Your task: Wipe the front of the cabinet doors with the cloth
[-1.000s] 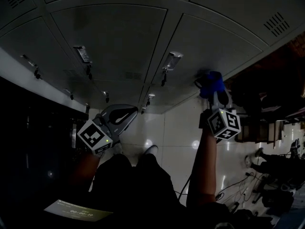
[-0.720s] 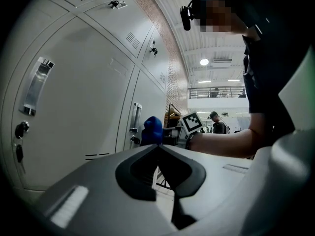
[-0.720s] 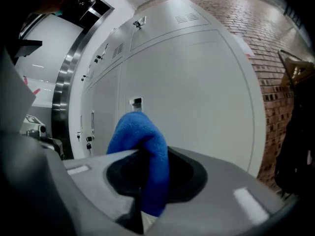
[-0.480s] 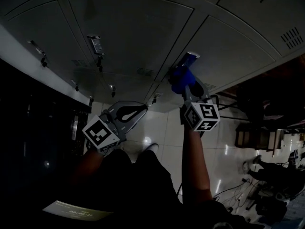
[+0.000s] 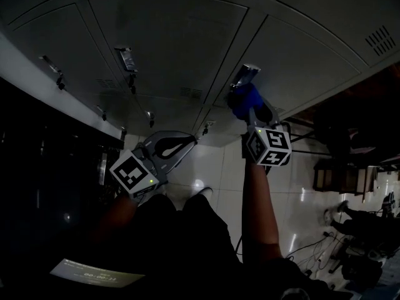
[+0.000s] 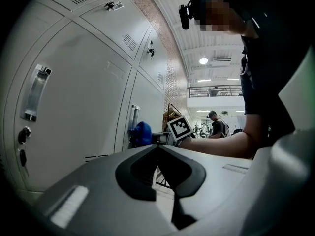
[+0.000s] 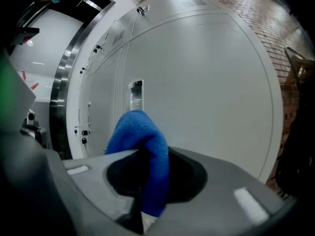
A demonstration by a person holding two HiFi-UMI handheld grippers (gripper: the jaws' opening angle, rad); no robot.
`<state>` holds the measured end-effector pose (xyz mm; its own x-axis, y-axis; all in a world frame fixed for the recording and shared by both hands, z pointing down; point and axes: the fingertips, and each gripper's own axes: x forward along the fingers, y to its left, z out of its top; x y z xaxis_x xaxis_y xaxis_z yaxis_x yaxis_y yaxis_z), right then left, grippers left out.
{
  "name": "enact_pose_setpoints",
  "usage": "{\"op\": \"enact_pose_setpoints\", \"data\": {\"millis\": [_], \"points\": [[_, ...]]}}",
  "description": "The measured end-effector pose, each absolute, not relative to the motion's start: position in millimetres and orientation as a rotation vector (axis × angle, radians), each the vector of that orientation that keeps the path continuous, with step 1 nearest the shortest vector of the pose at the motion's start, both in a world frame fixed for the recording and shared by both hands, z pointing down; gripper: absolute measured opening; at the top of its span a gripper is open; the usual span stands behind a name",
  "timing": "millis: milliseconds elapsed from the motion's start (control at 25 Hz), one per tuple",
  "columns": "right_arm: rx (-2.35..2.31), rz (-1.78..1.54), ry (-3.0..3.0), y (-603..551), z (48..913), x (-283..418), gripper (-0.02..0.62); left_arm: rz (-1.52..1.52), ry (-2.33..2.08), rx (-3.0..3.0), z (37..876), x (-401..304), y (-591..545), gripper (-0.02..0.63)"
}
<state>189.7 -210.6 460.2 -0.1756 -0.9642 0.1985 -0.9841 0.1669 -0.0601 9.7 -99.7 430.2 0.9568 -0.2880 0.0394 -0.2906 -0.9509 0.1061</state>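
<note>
Grey metal cabinet doors [image 5: 169, 42] fill the upper head view, each with a recessed handle and a lock. My right gripper [image 5: 245, 102] is raised against them, shut on a blue cloth [image 5: 241, 97]. The cloth sits just below a door handle [image 5: 245, 75], at the seam between two doors. In the right gripper view the cloth [image 7: 138, 132] bulges out of the jaws towards the pale door [image 7: 211, 82]. My left gripper [image 5: 183, 144] hangs lower and away from the doors, shut on nothing. From the left gripper view I see its closed jaws [image 6: 158, 147] and the cloth [image 6: 142, 133] beyond.
Keys hang from the locks [image 5: 132, 80] on the doors. A dark opening [image 5: 37, 167] lies left of the lockers. Glossy white floor tiles [image 5: 219, 167] run below. Cables and dark clutter [image 5: 356, 242] sit at the right. A person [image 6: 215, 124] stands far off in the hall.
My right gripper carried the cloth leftward across the door, from right of the handle to just beneath it. The left gripper has stayed about where it was.
</note>
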Motion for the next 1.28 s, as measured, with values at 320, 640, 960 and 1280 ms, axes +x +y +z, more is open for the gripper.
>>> {"op": "enact_pose_setpoints", "data": {"millis": [320,640,960,1280], "points": [[2.130,0.274,-2.112,-183,466,289,0.069,0.054,-0.378,3.006,430,31,-93,0.001],[2.307,0.302,-1.929,-159,467,371,0.069,0.063,-0.338,3.015,433,46,-85,0.002],[2.383,0.324,-1.864,-144,474,392,0.069,0.082,-0.332,2.995,434,51,-78,0.002],[2.210,0.307,-2.121,-149,478,270,0.069,0.070,-0.358,3.001,445,48,-86,0.002]]}}
